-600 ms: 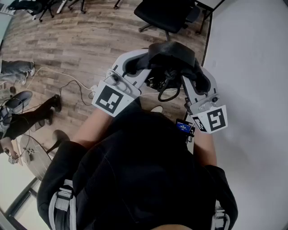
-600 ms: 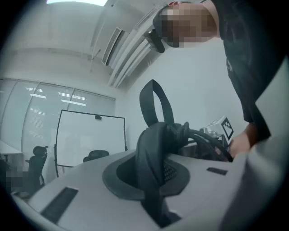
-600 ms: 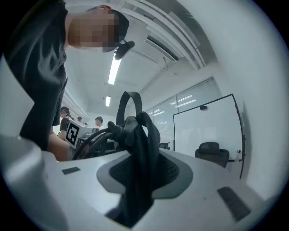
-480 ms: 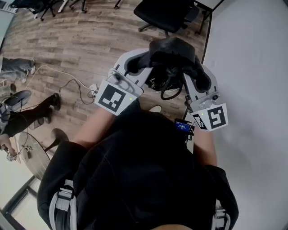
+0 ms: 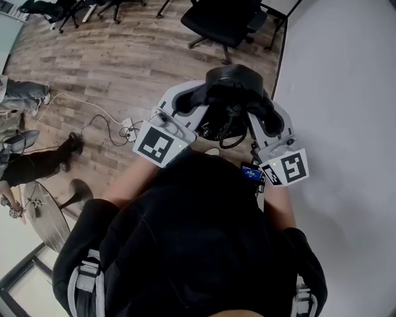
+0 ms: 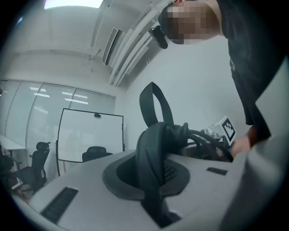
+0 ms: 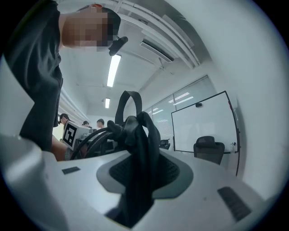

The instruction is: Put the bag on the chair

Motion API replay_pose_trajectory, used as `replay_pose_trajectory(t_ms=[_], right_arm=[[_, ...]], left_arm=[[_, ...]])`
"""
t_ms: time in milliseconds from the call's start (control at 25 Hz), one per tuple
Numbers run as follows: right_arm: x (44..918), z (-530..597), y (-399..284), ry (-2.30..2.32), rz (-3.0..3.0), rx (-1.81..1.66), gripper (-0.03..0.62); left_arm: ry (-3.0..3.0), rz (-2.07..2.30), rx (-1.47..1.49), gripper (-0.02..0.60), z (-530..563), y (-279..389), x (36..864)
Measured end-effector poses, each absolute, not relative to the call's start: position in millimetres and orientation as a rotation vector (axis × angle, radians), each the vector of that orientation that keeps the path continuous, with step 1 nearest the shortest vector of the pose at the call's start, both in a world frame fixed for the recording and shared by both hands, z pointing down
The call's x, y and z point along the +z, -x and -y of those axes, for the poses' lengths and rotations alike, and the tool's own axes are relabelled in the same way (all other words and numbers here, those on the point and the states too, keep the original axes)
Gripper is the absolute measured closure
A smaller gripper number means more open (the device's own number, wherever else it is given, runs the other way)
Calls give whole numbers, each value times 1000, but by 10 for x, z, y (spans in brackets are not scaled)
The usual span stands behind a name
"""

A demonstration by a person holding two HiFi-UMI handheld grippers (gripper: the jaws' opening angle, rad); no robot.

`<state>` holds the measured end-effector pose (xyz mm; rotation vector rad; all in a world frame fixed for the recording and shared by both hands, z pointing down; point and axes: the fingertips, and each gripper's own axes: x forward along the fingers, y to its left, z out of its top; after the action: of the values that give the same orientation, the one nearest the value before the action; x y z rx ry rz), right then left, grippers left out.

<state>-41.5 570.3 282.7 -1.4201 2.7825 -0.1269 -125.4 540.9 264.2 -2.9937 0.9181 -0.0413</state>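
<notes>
A black bag (image 5: pixel 234 83) hangs in front of me between the two grippers, its straps and a cord loop dangling over the wood floor. My left gripper (image 5: pixel 193 99) is shut on a black strap (image 6: pixel 151 167) that runs between its jaws. The right gripper (image 5: pixel 267 111) is shut on another black strap (image 7: pixel 140 171) in the same way. A black office chair (image 5: pixel 223 21) stands on the floor just beyond the bag, at the top of the head view. The bag's body below the straps is mostly hidden by the grippers.
A white tabletop (image 5: pixel 346 124) fills the right side, its dark edge beside the chair. White cables and a power strip (image 5: pixel 117 127) lie on the floor at left. A person's legs (image 5: pixel 37 164) and a small round table (image 5: pixel 40 217) are at far left. More chairs (image 5: pixel 68 9) stand top left.
Both grippers and the bag sit slightly lower and nearer my body in the head view, and more of the chair shows. Both grips on the straps hold as before.
</notes>
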Motion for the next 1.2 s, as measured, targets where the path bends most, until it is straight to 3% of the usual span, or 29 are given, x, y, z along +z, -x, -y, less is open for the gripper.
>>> replay_pose_trajectory(t_ms=[600, 1000, 1200], right_arm=[[2656, -6117, 621, 1351, -2801, -35, 485], [2852, -5413, 494, 1390, -2781, -112, 485], [2773, -4656, 746, 1414, -2802, -128, 485]], left_arm=[[2947, -961, 41, 543, -5885, 1453, 2463], [2966, -941, 70, 543, -5160, 1312, 2647], [3005, -919, 61, 543, -4367, 1562, 2596]])
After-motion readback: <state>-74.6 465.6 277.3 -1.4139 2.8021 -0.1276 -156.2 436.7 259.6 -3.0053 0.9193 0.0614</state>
